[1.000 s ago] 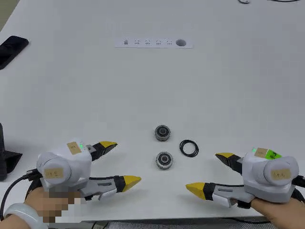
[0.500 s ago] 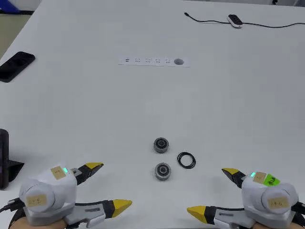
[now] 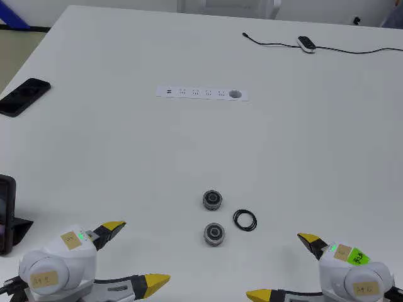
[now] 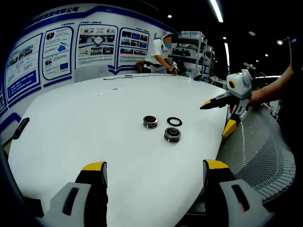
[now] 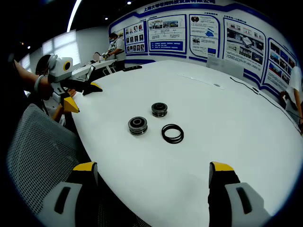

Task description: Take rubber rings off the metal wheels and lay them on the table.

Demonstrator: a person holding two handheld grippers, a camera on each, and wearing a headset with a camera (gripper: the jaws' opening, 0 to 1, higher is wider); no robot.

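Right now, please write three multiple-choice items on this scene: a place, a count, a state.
1. The rubber rings lie: A on a wheel; B on the table beside the metal wheels; C in a gripper.
2. Metal wheels: A one; B two; C four.
3. Fingers of the left gripper: A open, empty; B shut on a ring; C shut on a wheel.
Answers: B, flat on the bare table; B, one behind the other; A, wide gap, nothing between.
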